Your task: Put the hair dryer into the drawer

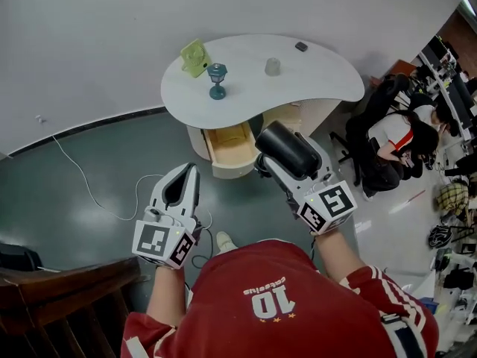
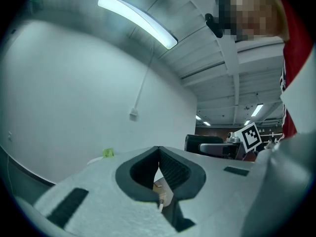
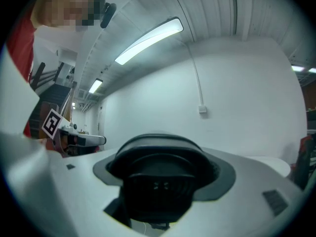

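Observation:
A black hair dryer (image 1: pixel 288 149) is clamped in my right gripper (image 1: pixel 270 157), held in the air just right of the open drawer (image 1: pixel 228 148). The drawer is pale wood, pulled out from under the white curved table (image 1: pixel 328 84), and looks empty. In the right gripper view the hair dryer (image 3: pixel 157 187) fills the gap between the jaws, its vented end toward the camera. My left gripper (image 1: pixel 191 170) hovers over the grey floor to the left of the drawer, shut with nothing in it; its tips (image 2: pixel 158 150) meet in the left gripper view.
On the table stand a green object (image 1: pixel 194 57), a teal goblet (image 1: pixel 217 80), a small grey cup (image 1: pixel 273 66) and a dark item (image 1: pixel 301 46). A white cable (image 1: pixel 83 181) runs over the floor. A seated person (image 1: pixel 399 139) is at right, a wooden rail (image 1: pixel 63 286) at lower left.

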The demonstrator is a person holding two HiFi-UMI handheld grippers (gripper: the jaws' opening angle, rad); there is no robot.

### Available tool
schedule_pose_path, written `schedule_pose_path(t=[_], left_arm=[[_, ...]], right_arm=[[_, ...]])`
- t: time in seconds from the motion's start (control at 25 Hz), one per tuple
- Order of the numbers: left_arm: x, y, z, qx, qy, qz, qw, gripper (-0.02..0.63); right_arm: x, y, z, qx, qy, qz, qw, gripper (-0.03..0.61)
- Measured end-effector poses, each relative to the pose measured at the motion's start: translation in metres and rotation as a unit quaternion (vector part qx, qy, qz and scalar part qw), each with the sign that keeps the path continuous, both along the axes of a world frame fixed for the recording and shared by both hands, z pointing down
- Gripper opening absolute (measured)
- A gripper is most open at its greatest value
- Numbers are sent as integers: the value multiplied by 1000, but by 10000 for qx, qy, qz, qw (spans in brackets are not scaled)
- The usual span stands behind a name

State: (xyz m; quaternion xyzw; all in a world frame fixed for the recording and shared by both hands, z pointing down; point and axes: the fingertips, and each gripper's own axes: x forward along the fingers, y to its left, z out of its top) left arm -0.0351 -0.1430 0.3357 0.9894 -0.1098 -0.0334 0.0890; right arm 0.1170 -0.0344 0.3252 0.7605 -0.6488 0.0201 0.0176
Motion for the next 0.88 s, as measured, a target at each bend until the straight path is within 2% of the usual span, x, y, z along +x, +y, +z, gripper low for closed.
schedule_pose_path(t=[0.44, 0.88], left_arm=[[4, -21, 40, -201, -232, -94, 9995, 0], [20, -41, 48, -234, -389, -546, 9975, 0]], right_arm=[[10, -33, 47, -362, 203, -244, 9988, 365], [28, -78, 93, -590, 468, -1124, 9908, 365]])
